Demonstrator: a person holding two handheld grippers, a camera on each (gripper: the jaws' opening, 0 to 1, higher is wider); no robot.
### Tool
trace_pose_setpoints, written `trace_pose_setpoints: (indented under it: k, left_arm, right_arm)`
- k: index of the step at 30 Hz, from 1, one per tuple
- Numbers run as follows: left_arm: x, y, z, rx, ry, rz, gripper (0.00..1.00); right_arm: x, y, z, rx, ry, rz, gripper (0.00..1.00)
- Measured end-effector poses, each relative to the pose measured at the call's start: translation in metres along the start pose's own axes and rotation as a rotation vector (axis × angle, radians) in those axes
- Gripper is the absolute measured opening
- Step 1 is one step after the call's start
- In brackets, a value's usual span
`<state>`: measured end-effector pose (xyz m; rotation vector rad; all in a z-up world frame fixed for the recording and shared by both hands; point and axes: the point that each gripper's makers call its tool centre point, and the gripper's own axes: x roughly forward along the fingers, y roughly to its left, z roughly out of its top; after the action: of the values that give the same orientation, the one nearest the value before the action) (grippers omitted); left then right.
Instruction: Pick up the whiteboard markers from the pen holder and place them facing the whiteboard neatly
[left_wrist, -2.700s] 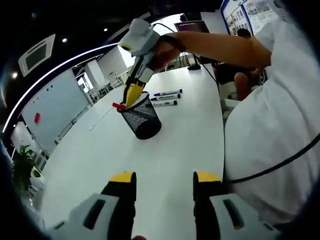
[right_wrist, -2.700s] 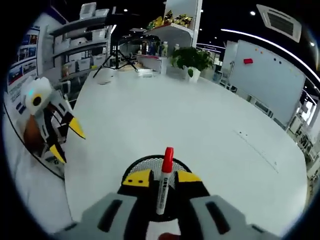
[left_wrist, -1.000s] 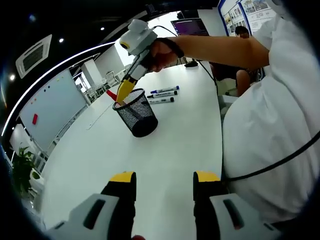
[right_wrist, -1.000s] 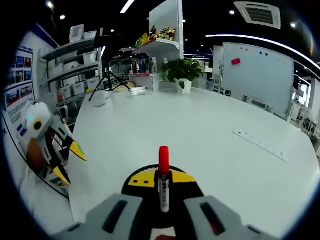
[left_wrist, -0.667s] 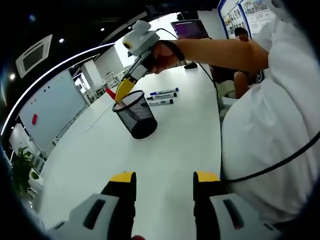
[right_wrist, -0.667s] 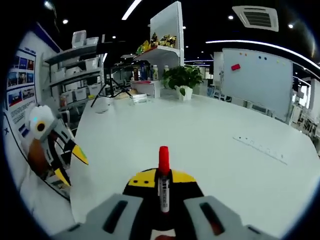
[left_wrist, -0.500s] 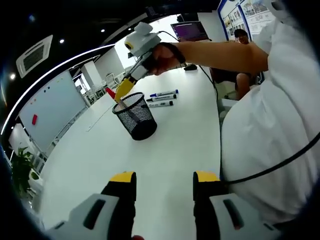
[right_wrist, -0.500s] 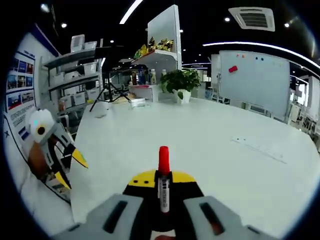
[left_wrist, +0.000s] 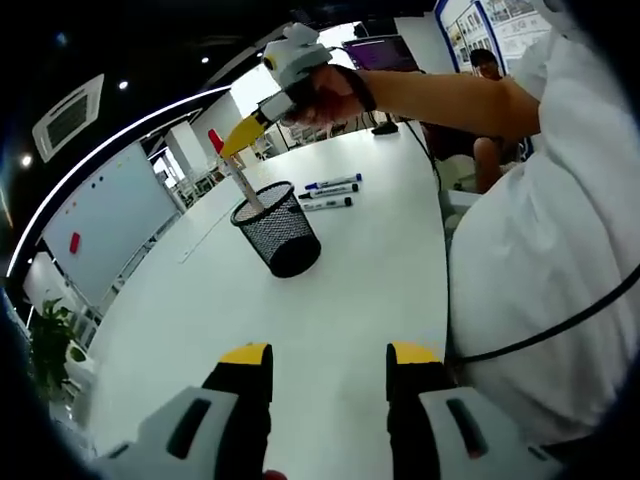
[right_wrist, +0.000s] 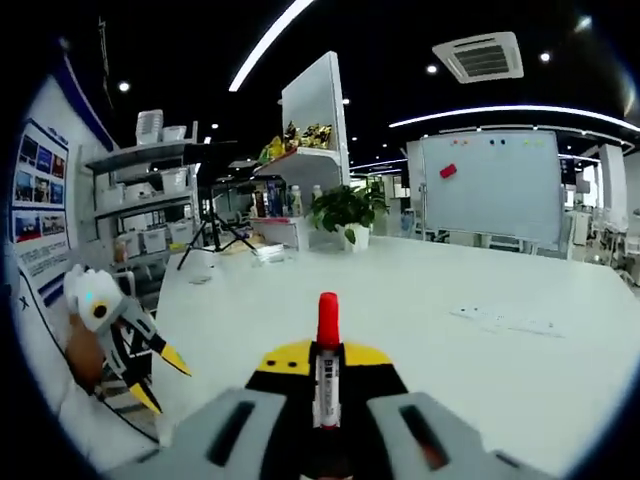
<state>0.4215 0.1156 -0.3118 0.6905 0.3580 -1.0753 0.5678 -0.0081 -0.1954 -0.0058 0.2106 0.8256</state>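
While the right gripper (left_wrist: 243, 133) hangs above the holder (left_wrist: 277, 229) in the left gripper view, its yellow fingers (left_wrist: 232, 139) are clamped on a red-capped marker (left_wrist: 233, 170), cap up and far, body slanting down so its lower end sits at the holder's rim; cannot tell if it's still inside. In the right gripper view the same marker (right_wrist: 326, 360) stands straight between the fingers (right_wrist: 281, 360), red cap clear above the tips.

Holder: black mesh, standing on the white tabletop (left_wrist: 330, 290), mid-distance. Just beyond it three markers (left_wrist: 331, 194) lie on the tabletop side by side, roughly parallel, blue cap on the farthest one, the other two dark-capped.

Left gripper (left_wrist: 329, 360): fingers apart, nothing between them, low over the near tabletop. It also shows at the left of the right gripper view (right_wrist: 166, 379), fingers spread.

Whiteboard (right_wrist: 490, 187) stands past the far side of the tabletop, red eraser-like block on it. A person's arm (left_wrist: 440, 90) holds the right gripper.
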Motion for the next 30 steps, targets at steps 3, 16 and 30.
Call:
trace_pose_setpoints:
  k: [3, 16, 30]
  left_arm:
    - [0.002, -0.001, -0.005, 0.011, 0.028, 0.004, 0.47]
    - [0.001, -0.004, 0.001, 0.025, 0.022, -0.004, 0.47]
    - [0.003, -0.005, -0.001, 0.023, 0.030, -0.008, 0.47]
  right_arm:
    - [-0.009, -0.003, 0.007, 0.012, -0.022, -0.013, 0.08]
    - [-0.054, -0.050, 0.054, 0.139, -0.155, -0.176, 0.08]
    - [-0.084, -0.093, 0.057, 0.192, -0.176, -0.276, 0.08]
